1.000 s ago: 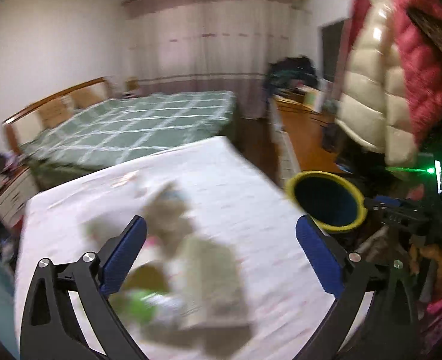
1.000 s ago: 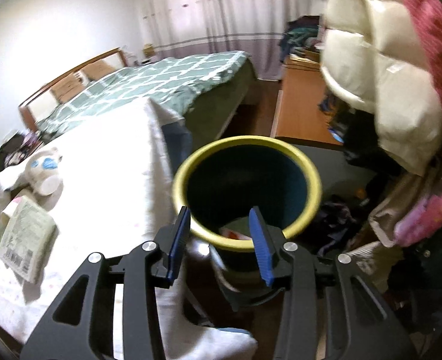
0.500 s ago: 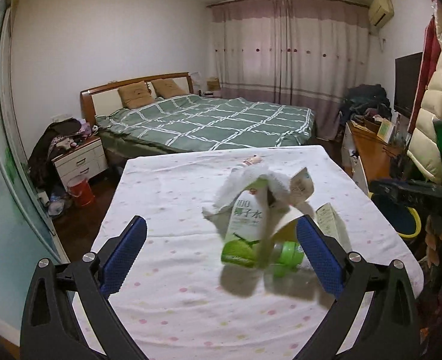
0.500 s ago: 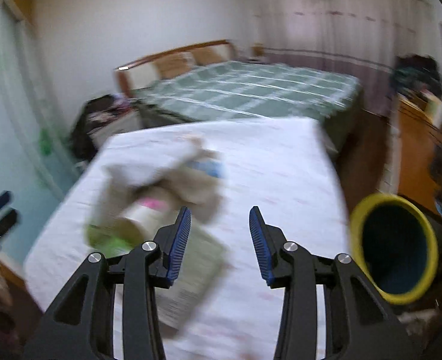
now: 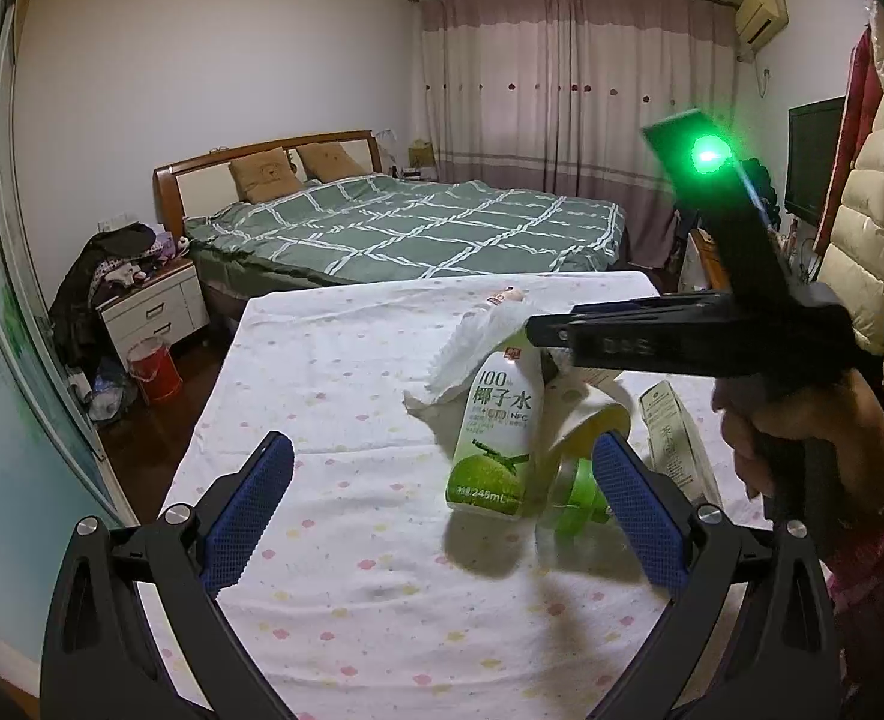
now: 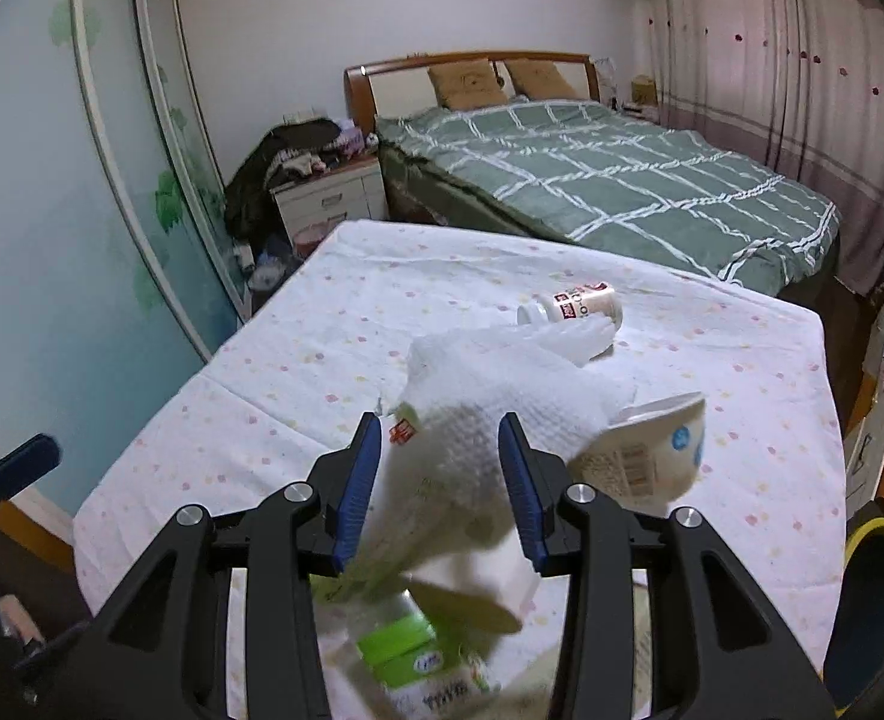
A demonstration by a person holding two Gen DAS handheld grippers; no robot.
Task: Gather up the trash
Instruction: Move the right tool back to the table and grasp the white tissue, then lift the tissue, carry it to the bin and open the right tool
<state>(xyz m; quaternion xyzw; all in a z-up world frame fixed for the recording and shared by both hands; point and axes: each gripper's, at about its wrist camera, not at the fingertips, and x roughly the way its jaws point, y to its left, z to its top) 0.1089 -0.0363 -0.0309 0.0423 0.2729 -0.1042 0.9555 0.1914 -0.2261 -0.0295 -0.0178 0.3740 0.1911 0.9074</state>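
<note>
Two bottles: one (image 5: 496, 432) upright under a tissue (image 6: 502, 396), one (image 6: 574, 307) lying. Left hand-held gripper (image 5: 442, 516) wide; right hand-held gripper (image 6: 438, 480) narrow, seemingly around tissue, contact unclear.

Both views are lit by soft indoor light from above, moderately bright, with a cool cast. The fisheye lens bends the walls and curtain (image 5: 574, 84) toward the edges, and black vignette fills the corners. In the left wrist view a green lamp (image 5: 706, 155) flares with glare at upper right. Objects cast short dark shadows on the bench (image 5: 345, 372). In the right wrist view the white tissue (image 6: 502, 396) and the green carton (image 6: 405, 654) near the bottom centre are smeared.
</note>
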